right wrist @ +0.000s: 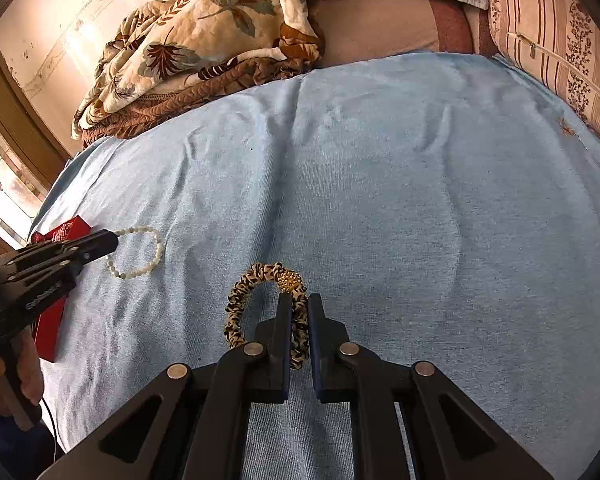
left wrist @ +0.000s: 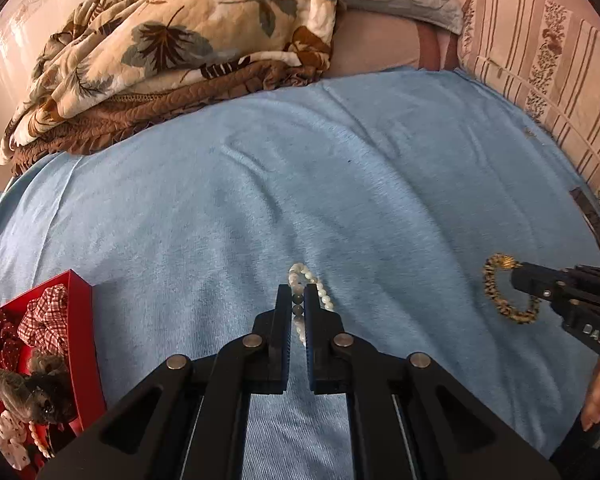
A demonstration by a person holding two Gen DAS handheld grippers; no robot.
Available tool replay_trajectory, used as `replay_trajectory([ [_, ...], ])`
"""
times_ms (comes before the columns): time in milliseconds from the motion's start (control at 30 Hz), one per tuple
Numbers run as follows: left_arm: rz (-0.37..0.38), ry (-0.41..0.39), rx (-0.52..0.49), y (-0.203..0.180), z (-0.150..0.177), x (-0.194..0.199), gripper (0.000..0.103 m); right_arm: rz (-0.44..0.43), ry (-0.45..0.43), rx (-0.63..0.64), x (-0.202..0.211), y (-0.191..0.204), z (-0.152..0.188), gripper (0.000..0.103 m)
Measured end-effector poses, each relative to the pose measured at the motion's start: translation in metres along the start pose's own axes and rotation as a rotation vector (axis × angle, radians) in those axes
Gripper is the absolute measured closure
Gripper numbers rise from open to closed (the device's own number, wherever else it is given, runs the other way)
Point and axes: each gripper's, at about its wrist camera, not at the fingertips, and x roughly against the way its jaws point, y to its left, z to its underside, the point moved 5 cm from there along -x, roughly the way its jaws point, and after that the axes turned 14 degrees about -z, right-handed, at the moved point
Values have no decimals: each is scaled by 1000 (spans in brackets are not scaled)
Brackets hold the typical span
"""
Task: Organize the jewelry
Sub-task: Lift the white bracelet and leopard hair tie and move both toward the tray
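A: Where is the pearl bracelet (left wrist: 305, 292)?
B: On the blue blanket (left wrist: 340, 184), right of the red box (left wrist: 82, 320). The left gripper (left wrist: 298, 300) is clamped on it.
A: And the right gripper (right wrist: 300, 312)?
B: It pinches the leopard scrunchie (right wrist: 260, 304), farther right of the box.

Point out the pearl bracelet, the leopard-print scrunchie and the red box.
pearl bracelet (right wrist: 156, 254), right wrist view, on the beads at the loop's right side.
leopard-print scrunchie (right wrist: 236, 304), right wrist view, on its ruffled left side.
red box (left wrist: 80, 320), left wrist view, on its right wall.
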Motion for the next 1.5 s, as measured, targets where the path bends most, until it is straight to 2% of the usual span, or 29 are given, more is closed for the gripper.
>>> replay_trajectory([
  [733,-3,-78,-37,-15,10,51,97,-5,-12,1,3,4,1,95],
  [1033,-18,-66,-41,-18,20,56,97,-10,-22,6,6,7,1,95],
  [1500,-46,-54,-8,-3,35,66,97,-3,-32,4,8,7,3,95],
])
